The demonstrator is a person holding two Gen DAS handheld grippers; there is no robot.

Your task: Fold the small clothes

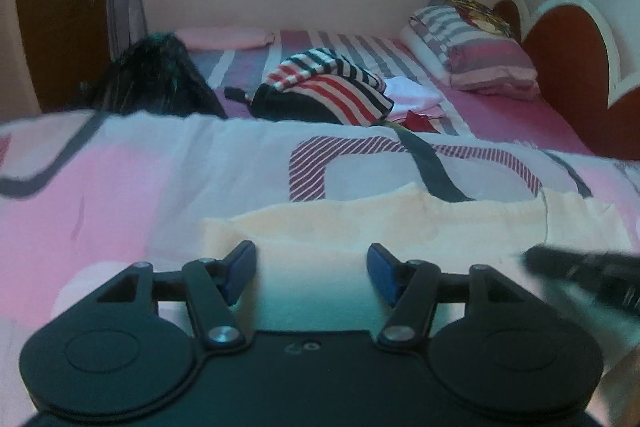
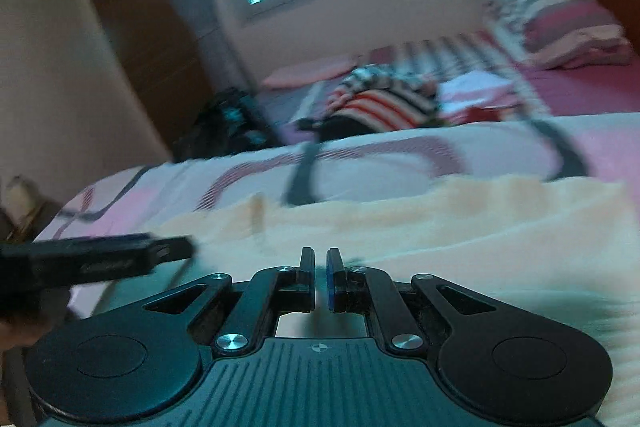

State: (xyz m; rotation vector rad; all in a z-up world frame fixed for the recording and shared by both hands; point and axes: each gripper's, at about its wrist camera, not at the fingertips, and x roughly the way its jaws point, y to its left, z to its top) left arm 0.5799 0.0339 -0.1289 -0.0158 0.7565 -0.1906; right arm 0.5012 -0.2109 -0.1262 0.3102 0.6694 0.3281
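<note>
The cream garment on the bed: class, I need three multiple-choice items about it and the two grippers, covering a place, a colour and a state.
1. Where does the cream garment lie?
A. on the pink-and-white quilt
B. on the pillow
C. on the floor

2. What colour are the pads of the left hand-held gripper?
A. red
B. blue
C. yellow

3. How do the right hand-held gripper jaws stand?
A. wide apart
B. nearly together
C. out of view

Key: 1 A, quilt shows around it; 2 B, blue pads on both fingers; 3 B, only a slit between them.

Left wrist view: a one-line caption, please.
Left gripper, jaws open, over a cream garment on the pink quilt.
</note>
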